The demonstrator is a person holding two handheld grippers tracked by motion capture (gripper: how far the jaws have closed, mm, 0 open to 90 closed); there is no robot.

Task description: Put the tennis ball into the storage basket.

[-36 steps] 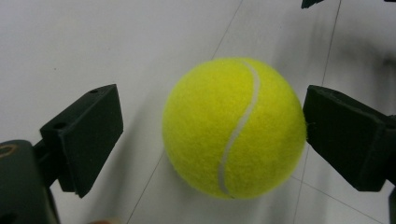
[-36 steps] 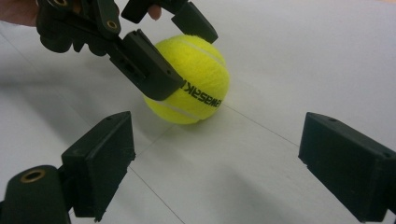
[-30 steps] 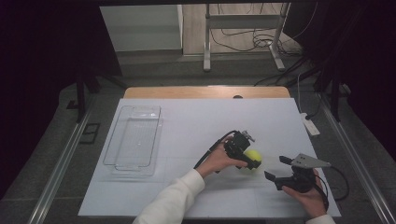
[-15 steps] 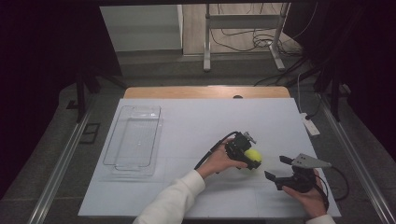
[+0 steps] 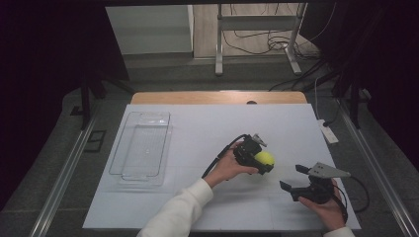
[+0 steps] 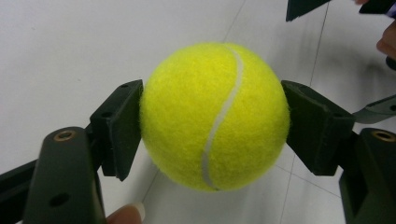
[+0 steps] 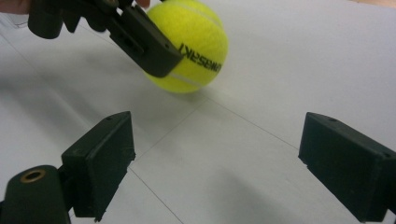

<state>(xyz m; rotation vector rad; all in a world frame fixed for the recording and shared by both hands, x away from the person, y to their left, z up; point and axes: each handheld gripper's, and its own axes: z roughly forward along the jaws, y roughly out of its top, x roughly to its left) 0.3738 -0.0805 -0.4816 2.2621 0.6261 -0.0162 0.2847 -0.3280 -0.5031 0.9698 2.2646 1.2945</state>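
From my remote station, I recorded the left gripper [image 5: 261, 160] near the middle of the white table [image 5: 207, 128], slightly right of centre in the high view. Its jaws had just been closing, and they were clamped on the yellow tennis ball [image 5: 264, 158]. In the left gripper view, both black pads pressed against the ball [image 6: 213, 115], one on each side, with the white seam curving down its near face. The ball sat low over the table surface; I could not tell whether it touched the table or was lifted just clear of it. A fingertip [image 6: 126, 215] of the holding hand appeared at the bottom edge of that view.

The right gripper [image 5: 295, 178] was held near the table's front right corner, close to the ball but apart from it. Its jaws stood wide with nothing between them. In the right gripper view, the two pads framed bare table, and the ball [image 7: 196, 44] lay beyond them at upper left, with one jaw of the left gripper [image 7: 140, 39] across its near side and black lettering visible on the felt.

A clear plastic tray [image 5: 143, 148] rested on the left part of the table, well apart from both grippers.
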